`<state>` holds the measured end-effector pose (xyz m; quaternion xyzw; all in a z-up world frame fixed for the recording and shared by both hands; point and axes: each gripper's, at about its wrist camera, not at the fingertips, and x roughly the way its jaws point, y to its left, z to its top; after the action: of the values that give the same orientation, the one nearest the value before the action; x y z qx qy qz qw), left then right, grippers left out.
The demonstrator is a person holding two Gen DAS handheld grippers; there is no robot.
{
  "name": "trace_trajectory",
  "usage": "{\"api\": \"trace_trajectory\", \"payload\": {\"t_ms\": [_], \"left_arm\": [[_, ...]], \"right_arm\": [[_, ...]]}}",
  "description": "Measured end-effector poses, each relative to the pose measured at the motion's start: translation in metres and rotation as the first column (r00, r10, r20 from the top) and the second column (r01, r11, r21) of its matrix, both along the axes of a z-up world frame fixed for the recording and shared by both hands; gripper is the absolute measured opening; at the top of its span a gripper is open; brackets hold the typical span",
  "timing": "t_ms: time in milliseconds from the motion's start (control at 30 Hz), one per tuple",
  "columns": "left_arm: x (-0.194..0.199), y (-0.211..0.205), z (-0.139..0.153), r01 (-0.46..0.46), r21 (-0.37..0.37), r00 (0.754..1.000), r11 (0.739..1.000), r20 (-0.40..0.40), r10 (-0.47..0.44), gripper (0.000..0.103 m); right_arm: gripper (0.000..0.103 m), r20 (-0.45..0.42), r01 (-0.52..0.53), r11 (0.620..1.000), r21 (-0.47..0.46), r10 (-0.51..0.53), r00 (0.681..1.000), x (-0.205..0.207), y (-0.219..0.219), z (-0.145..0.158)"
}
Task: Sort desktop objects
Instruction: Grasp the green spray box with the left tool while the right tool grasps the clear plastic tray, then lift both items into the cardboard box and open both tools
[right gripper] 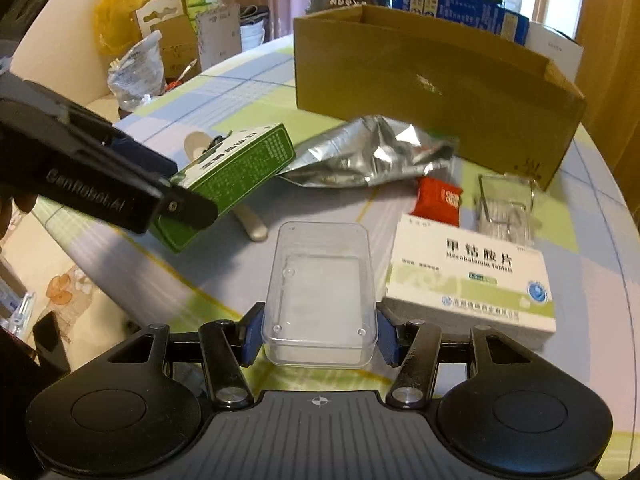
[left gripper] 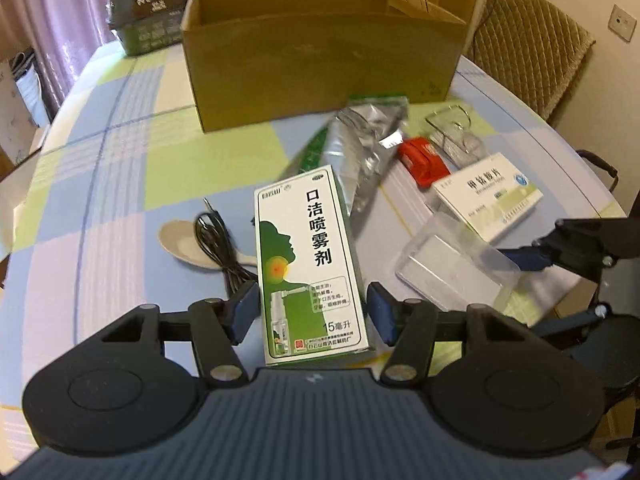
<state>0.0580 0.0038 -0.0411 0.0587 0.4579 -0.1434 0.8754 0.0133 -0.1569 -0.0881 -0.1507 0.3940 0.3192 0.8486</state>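
Note:
A green-and-white spray box [left gripper: 308, 264] lies lengthwise between the pads of my left gripper [left gripper: 312, 312], which is shut on its near end. From the right wrist view the same box [right gripper: 236, 168] is tilted up off the table in the left gripper [right gripper: 168, 196]. My right gripper [right gripper: 319, 336] is shut on a clear plastic case [right gripper: 320, 292], its pads pressing both long sides. That case [left gripper: 452, 268] also shows in the left wrist view, with the right gripper [left gripper: 560, 248] behind it. An open cardboard box [left gripper: 320, 60] [right gripper: 432, 88] stands at the back of the table.
On the checked tablecloth lie a silver foil pouch [right gripper: 368, 152], a red packet [right gripper: 440, 198], a white tablet box [right gripper: 472, 284], a clear bag [right gripper: 504, 208], a spoon [left gripper: 184, 246] and a black cable [left gripper: 216, 240]. A chair [left gripper: 532, 52] stands far right.

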Motion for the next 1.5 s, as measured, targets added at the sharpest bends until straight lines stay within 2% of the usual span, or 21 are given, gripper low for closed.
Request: {"api": "trace_trajectory", "payload": {"t_ms": [233, 367, 467, 667, 800, 900, 1100, 1133, 1167, 1267, 1500], "left_arm": [[0.011, 0.002, -0.004, -0.053, -0.023, 0.999, 0.998, 0.008, 0.053, 0.055], [0.020, 0.008, -0.010, -0.097, -0.075, 0.995, 0.992, -0.026, 0.095, 0.062], [0.026, 0.014, -0.014, -0.131, -0.130, 0.991, 0.983, -0.055, 0.125, 0.063], [0.031, 0.022, -0.014, -0.180, -0.194, 0.982, 0.964, -0.084, 0.167, 0.063], [0.036, 0.025, -0.018, -0.213, -0.196, 0.975, 0.957, -0.108, 0.194, 0.059], [0.035, 0.022, -0.015, -0.197, -0.187, 0.978, 0.962, -0.098, 0.182, 0.056], [0.033, 0.016, -0.015, -0.173, -0.150, 0.983, 0.973, -0.083, 0.162, 0.056], [0.034, 0.016, -0.015, -0.173, -0.149, 0.983, 0.973, -0.083, 0.162, 0.056], [0.034, 0.016, -0.015, -0.174, -0.147, 0.983, 0.974, -0.083, 0.164, 0.056], [0.033, 0.013, -0.014, -0.164, -0.126, 0.985, 0.978, -0.078, 0.155, 0.056], [0.028, 0.012, -0.005, -0.159, -0.105, 0.987, 0.982, -0.034, 0.156, 0.055]], "right_arm": [[0.054, 0.005, 0.008, 1.000, -0.011, -0.008, 1.000, 0.002, 0.000, -0.006], [0.056, -0.002, 0.008, 1.000, 0.004, -0.008, 1.000, 0.004, 0.000, -0.006], [0.058, -0.007, 0.011, 1.000, 0.013, -0.011, 1.000, 0.005, 0.001, -0.006], [0.059, -0.014, 0.007, 1.000, 0.025, -0.006, 1.000, 0.006, 0.005, -0.006], [0.060, -0.023, 0.018, 0.999, 0.035, -0.018, 1.000, 0.008, 0.004, -0.006], [0.059, -0.038, 0.034, 0.998, 0.053, -0.032, 0.999, 0.011, 0.002, -0.006], [0.059, -0.050, 0.062, 0.995, 0.073, -0.059, 0.997, 0.015, 0.003, -0.005], [0.059, -0.049, 0.063, 0.996, 0.070, -0.060, 0.997, 0.015, 0.003, -0.005], [0.054, -0.046, 0.064, 0.996, 0.067, -0.061, 0.997, 0.015, 0.004, -0.005], [0.053, -0.035, 0.057, 0.997, 0.055, -0.055, 0.998, 0.013, 0.006, -0.004], [0.053, 0.081, 0.043, 0.997, 0.059, -0.048, 0.996, 0.005, 0.006, 0.008]]}}
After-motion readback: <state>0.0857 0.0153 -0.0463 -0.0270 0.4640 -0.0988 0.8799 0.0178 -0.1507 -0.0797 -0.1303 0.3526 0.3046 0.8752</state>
